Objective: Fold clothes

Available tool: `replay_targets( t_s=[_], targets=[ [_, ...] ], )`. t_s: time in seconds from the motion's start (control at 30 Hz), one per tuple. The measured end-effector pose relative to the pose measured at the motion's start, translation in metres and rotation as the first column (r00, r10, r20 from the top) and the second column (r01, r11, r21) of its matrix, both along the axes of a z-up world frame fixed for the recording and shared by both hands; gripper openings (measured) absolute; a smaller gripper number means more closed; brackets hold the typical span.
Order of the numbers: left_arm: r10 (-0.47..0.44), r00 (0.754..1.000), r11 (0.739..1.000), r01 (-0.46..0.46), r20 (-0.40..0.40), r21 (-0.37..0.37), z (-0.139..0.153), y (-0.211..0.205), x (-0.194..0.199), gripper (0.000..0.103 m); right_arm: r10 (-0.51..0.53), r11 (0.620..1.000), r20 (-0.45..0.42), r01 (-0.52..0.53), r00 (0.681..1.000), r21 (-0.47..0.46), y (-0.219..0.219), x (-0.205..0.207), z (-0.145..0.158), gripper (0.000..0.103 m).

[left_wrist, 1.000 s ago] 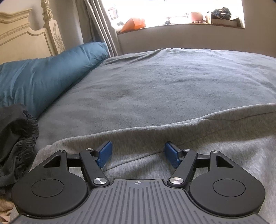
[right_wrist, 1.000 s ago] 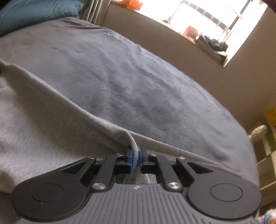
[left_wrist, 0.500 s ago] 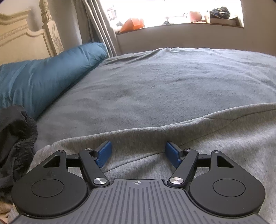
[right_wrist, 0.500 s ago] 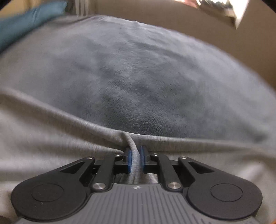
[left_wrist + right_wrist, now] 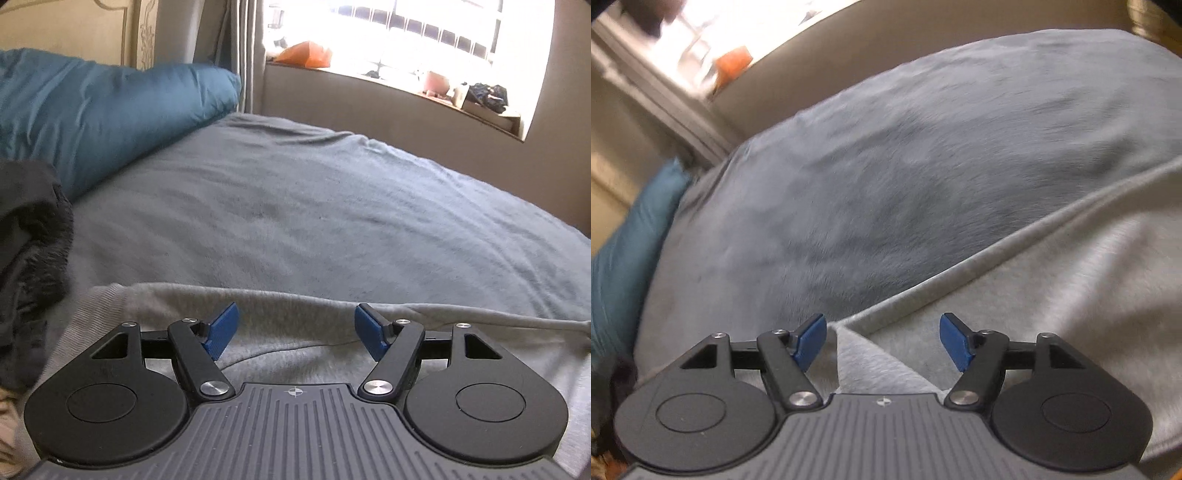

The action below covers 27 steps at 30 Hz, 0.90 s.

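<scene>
Now both claws hang over a light grey garment (image 5: 280, 332) spread on a blue-grey blanket (image 5: 314, 206).
Left gripper (image 5: 294, 329) gapes wide, empty; right gripper (image 5: 882, 338) is opening, a cloth corner loose between its pads. Garment edge runs toward three o'clock. Likely between folds; next needs a fresh edge pinch.

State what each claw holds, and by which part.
Nothing is held. The left claw stands open over the grey garment; the right claw is opening, pads off its edge.
</scene>
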State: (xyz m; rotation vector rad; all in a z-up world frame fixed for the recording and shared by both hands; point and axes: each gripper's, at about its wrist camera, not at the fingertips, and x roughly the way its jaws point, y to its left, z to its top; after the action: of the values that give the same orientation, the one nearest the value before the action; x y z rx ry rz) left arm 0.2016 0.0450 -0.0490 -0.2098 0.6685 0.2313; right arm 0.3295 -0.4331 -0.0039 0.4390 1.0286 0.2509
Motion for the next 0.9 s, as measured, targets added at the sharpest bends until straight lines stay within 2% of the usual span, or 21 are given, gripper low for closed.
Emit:
replay_targets(
  t_s=[0.1,0.17,0.3,0.37,0.4,0.47,0.63,0.67,0.7,0.73,0.77,0.8,0.9],
  targets=[
    [-0.028,1.0,0.999,0.028,-0.006,0.023,0.007,-0.007,-0.002,0.07,-0.062,0.997,0.044,0.06,0.997,0.04,-0.014,-0.02,0.01,0.07],
    [-0.053,0.998,0.998,0.054,-0.03,0.042,0.007,-0.014,-0.001,0.07,-0.066,0.998,0.088,0.064,0.994,0.023,-0.017,-0.045,0.018,0.07],
    [-0.099,0.99,0.99,0.108,-0.097,0.089,-0.009,-0.034,0.005,0.07,0.033,0.998,0.145,-0.024,0.989,-0.058,-0.012,-0.102,0.028,0.067],
    [-0.113,0.984,0.986,0.129,-0.14,0.107,-0.021,-0.044,0.011,0.07,0.132,0.977,0.14,-0.105,0.981,-0.184,0.006,-0.132,0.026,0.066],
    [-0.119,0.98,0.984,0.138,-0.159,0.116,-0.027,-0.049,0.014,0.07,0.186,0.955,0.135,-0.147,0.973,-0.257,0.017,-0.144,0.021,0.062],
    [-0.116,0.976,0.98,0.144,-0.185,0.141,-0.034,-0.057,0.018,0.07,0.297,0.887,0.117,-0.228,0.948,-0.402,0.041,-0.168,0.011,0.058],
    [-0.123,0.964,0.97,0.167,-0.236,0.179,-0.03,-0.071,0.032,0.07,0.461,0.709,0.058,-0.328,0.885,-0.625,0.091,-0.191,-0.029,0.056],
    [-0.132,0.961,0.964,0.181,-0.242,0.196,-0.028,-0.075,0.035,0.07,0.47,0.681,0.041,-0.332,0.882,-0.653,0.096,-0.19,-0.04,0.052],
    [-0.141,0.959,0.957,0.195,-0.246,0.213,-0.026,-0.079,0.037,0.07,0.465,0.674,0.036,-0.327,0.885,-0.662,0.095,-0.188,-0.046,0.037],
    [-0.149,0.957,0.951,0.208,-0.251,0.229,-0.025,-0.083,0.041,0.07,0.455,0.676,0.036,-0.319,0.89,-0.664,0.092,-0.187,-0.052,0.025],
    [-0.153,0.954,0.946,0.217,-0.258,0.242,-0.025,-0.087,0.044,0.07,0.446,0.678,0.036,-0.311,0.894,-0.666,0.089,-0.185,-0.057,0.021],
    [-0.15,0.952,0.944,0.217,-0.266,0.248,-0.026,-0.089,0.047,0.07,0.436,0.687,0.044,-0.3,0.899,-0.662,0.086,-0.184,-0.057,0.006],
    [-0.135,0.945,0.945,0.212,-0.297,0.247,-0.033,-0.093,0.055,0.07,0.419,0.689,0.096,-0.248,0.903,-0.681,0.07,-0.183,-0.04,0.003]
  ],
)
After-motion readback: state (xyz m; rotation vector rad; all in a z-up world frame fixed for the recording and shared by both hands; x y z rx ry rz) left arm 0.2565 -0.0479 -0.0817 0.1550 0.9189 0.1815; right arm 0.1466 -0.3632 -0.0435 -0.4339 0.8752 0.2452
